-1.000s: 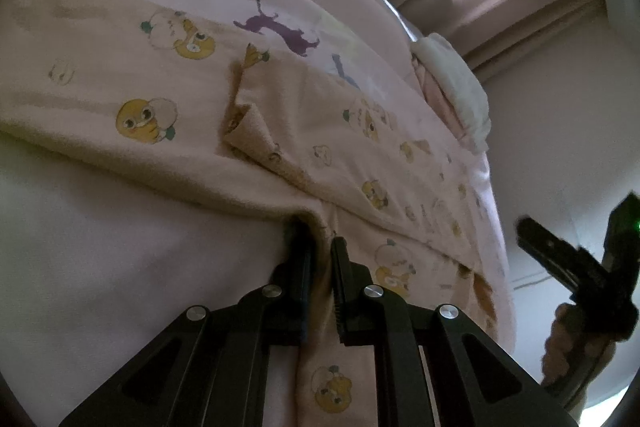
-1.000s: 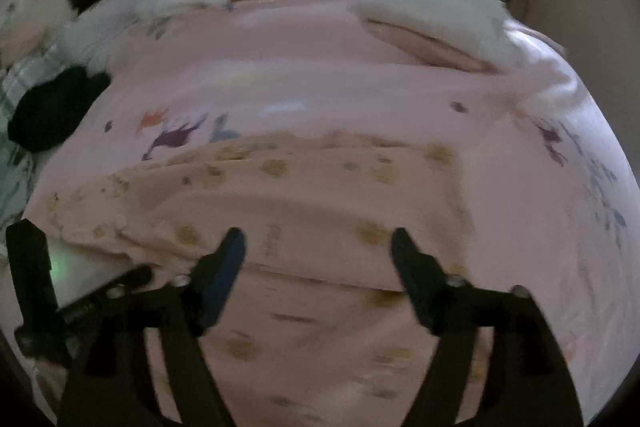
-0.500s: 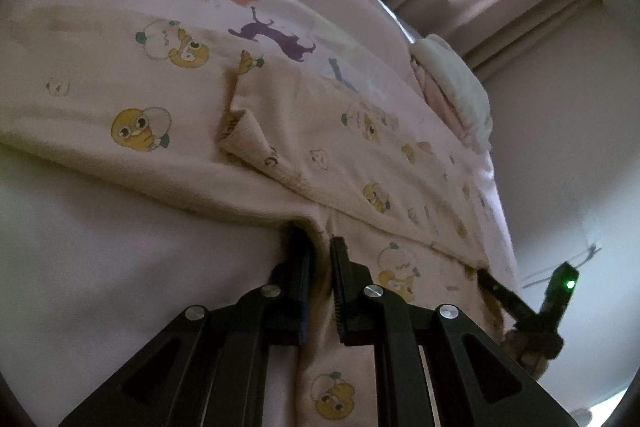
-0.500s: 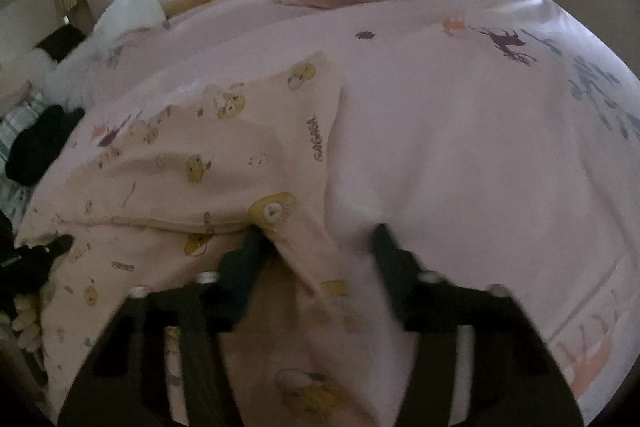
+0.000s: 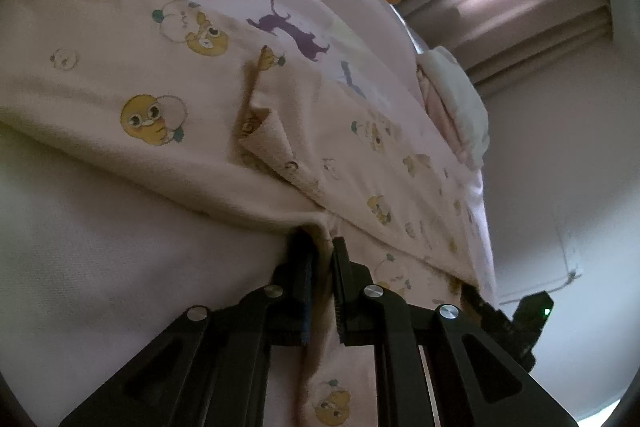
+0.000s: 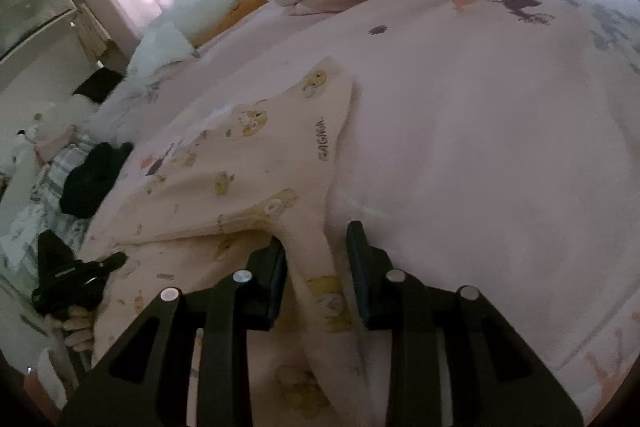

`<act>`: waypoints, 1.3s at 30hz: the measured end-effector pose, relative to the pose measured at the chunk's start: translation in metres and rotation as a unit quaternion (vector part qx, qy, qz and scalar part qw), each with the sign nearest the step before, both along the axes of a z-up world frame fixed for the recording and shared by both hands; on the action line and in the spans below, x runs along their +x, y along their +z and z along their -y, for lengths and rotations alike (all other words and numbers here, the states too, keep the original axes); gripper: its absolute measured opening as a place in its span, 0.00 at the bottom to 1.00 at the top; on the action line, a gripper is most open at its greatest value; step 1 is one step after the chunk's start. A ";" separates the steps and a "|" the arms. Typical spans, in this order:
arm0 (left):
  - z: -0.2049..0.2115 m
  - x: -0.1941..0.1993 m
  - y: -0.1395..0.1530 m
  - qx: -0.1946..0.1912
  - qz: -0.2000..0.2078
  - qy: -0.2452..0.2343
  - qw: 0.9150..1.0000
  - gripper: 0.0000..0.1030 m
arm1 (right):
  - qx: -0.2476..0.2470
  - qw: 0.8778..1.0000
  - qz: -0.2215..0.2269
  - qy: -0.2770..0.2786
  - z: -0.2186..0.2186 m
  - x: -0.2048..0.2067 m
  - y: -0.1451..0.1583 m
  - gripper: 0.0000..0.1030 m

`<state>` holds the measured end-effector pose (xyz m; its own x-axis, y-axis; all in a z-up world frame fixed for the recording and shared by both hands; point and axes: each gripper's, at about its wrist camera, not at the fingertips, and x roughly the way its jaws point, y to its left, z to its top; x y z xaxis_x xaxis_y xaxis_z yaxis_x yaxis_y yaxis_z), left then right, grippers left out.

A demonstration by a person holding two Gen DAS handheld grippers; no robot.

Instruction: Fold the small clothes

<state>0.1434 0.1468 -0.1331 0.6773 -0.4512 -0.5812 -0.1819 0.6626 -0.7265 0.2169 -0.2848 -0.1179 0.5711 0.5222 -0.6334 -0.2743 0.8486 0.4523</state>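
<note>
A bed with a pink animal-print sheet (image 6: 480, 147), curtains behind. A cream duck-print garment (image 6: 248, 163), lettered "GAGAGA", lies flat on it. Left tongs (image 5: 320, 247) are clamped on its near edge; right tongs (image 6: 316, 247) are closing around a fabric ridge. Likely next: lift both corners and fold away.
</note>
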 end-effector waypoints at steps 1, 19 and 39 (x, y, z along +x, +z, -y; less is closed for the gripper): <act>0.002 0.001 0.002 0.007 -0.005 -0.001 1.000 0.12 | 0.002 1.000 -0.001 0.000 0.001 0.000 0.000 0.27; -0.133 -0.052 0.096 0.112 -0.060 0.226 0.966 0.83 | 0.046 0.999 -0.018 0.020 0.006 0.003 -0.005 0.27; -0.224 -0.083 0.025 0.074 -0.078 0.344 0.933 0.24 | 0.098 0.994 -0.035 0.025 0.016 0.009 -0.012 0.29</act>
